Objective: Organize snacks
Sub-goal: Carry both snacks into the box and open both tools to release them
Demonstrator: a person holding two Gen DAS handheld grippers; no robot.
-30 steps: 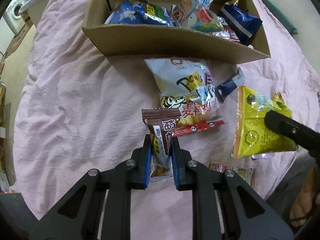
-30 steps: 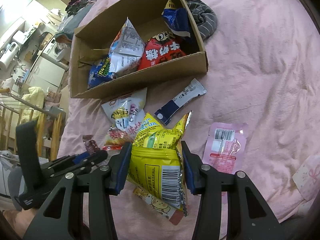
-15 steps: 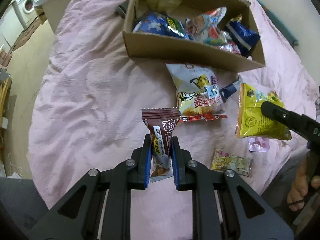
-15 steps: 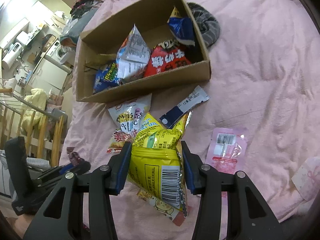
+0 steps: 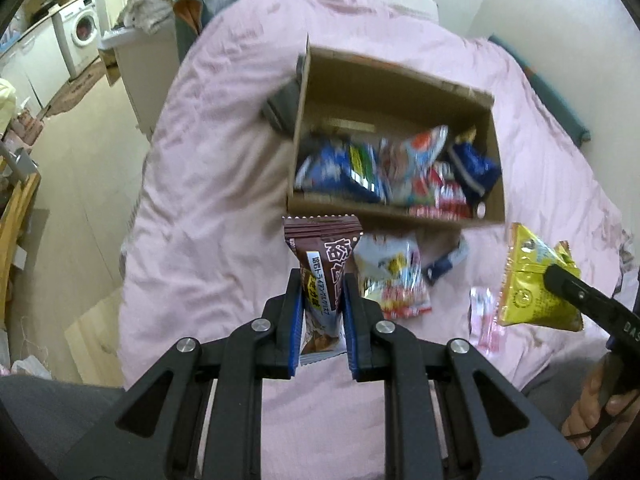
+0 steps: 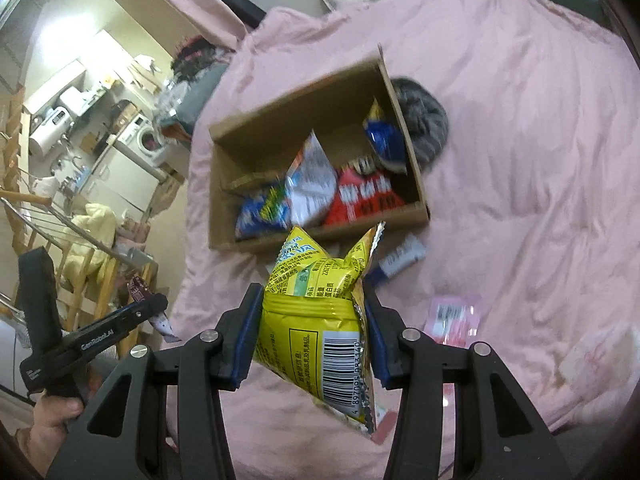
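The left claw (image 5: 322,312) is clamped on a brown chocolate snack packet (image 5: 323,264), which is held upright between the blue pads above the pink bed cover (image 5: 208,200). The right claw (image 6: 310,328) is clamped on a yellow snack bag (image 6: 316,316), its barcode facing the camera; in the left wrist view the same bag (image 5: 536,284) is seen lifted clear of the bed at the right edge. A hand (image 6: 52,420) is wrapped around the left claw's handle.

Beyond both claws an open cardboard box (image 6: 320,236) is set on the bed. Inside it a blue-and-green bag (image 6: 262,212), a silver pouch (image 6: 314,184), a red bag (image 6: 364,200) and a dark blue bag (image 6: 382,138) are packed. Just in front of the box, a white-and-red snack bag (image 5: 394,276) and a navy-and-white stick packet (image 6: 398,260) are left on the cover, and a pink sachet (image 6: 452,316) is lying farther right. A grey knitted item (image 6: 424,120) is pressed against the box's far side.
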